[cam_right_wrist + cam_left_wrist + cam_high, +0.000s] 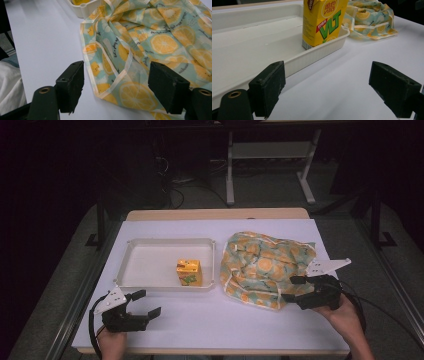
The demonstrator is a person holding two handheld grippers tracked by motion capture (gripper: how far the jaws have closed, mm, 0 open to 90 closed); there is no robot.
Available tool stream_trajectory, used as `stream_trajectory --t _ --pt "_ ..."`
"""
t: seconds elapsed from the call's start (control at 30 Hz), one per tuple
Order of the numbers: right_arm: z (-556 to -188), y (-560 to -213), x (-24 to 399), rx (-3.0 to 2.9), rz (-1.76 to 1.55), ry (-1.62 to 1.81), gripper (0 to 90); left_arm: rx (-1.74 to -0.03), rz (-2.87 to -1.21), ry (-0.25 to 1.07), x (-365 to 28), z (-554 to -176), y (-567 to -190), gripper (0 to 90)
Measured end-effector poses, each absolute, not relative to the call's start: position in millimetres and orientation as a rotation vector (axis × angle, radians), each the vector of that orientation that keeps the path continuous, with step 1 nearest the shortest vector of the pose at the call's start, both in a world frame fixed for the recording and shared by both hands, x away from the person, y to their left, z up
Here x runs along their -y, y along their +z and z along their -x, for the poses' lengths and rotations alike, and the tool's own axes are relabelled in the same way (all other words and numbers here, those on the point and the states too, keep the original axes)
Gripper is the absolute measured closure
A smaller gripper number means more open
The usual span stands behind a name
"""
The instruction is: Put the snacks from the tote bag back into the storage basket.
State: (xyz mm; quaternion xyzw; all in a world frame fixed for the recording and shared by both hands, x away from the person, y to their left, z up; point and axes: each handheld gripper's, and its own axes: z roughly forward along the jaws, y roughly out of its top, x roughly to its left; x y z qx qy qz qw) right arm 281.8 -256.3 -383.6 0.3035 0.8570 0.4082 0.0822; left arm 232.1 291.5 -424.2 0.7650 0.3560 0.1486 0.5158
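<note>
In the left gripper view, the two black jaws of the left hand-held gripper (325, 90) are seen spread wide apart above the white surface (352, 75), with nothing held between them, the left jaw lying just in front of the wall of a white tray (317, 53). A yellow drink carton (323, 21) printed with green "VLT" lettering is seen standing upright in the tray's near corner. A crumpled cloth (372, 20) patterned with lemon slices is seen lying on the surface just beyond that corner.
</note>
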Motion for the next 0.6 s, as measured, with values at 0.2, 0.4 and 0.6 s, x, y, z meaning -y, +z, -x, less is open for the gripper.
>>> stream_trajectory --t 0.2,0.4,0.6 --pt "-273.8 -389.7 257.3 -2.555 -0.92 1.222 28.4 -0.852 -1.841 0.357 -291.3 -232.6 -424.6 13.4" --pt "-268.8 -398.0 259.1 -2.546 -0.925 1.231 28.0 -0.86 -1.84 0.349 -290.2 -233.2 -425.5 13.4" --pt "-263.7 -403.4 258.3 -2.528 -0.935 1.229 27.0 -0.86 -1.837 0.348 -290.4 -233.2 -425.4 13.4"
